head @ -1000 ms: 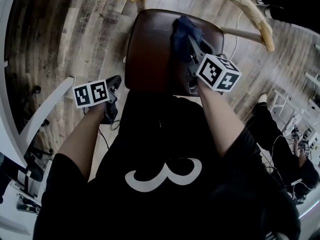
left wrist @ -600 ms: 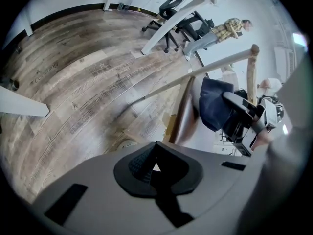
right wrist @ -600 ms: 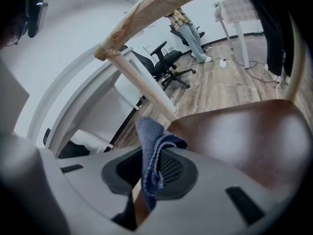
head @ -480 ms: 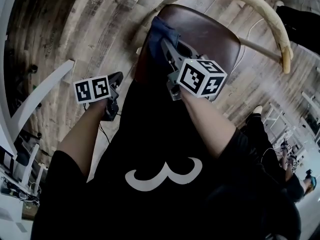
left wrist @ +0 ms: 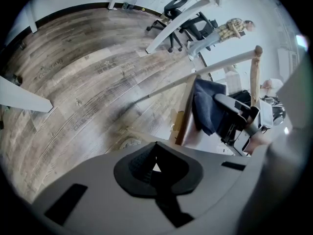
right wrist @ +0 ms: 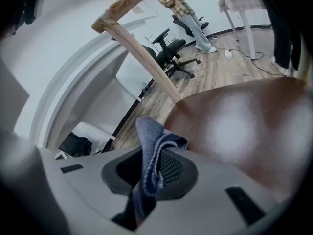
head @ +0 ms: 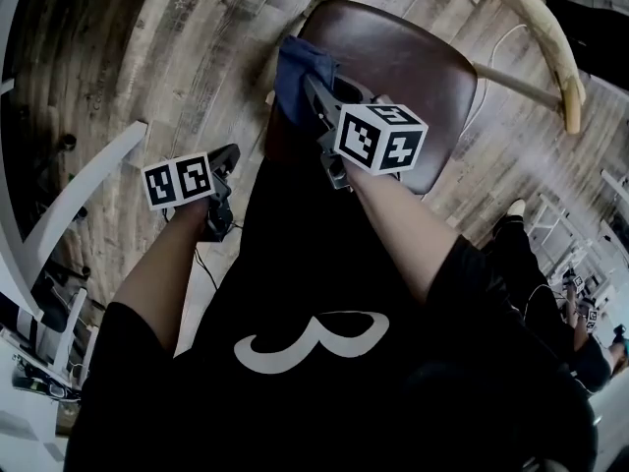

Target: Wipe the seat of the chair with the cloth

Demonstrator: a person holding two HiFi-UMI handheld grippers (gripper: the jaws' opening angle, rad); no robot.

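- The left gripper (head: 225,165) hangs over the wooden floor (head: 167,57), its 2 jaws closed with nothing between them.
- The right gripper (head: 313,94) pinches the blue cloth (head: 294,67) at the brown seat's (head: 408,67) left edge.

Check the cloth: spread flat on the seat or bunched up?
Bunched up. The blue cloth is pinched in folds between the right gripper's jaws, at the brown chair seat's edge.
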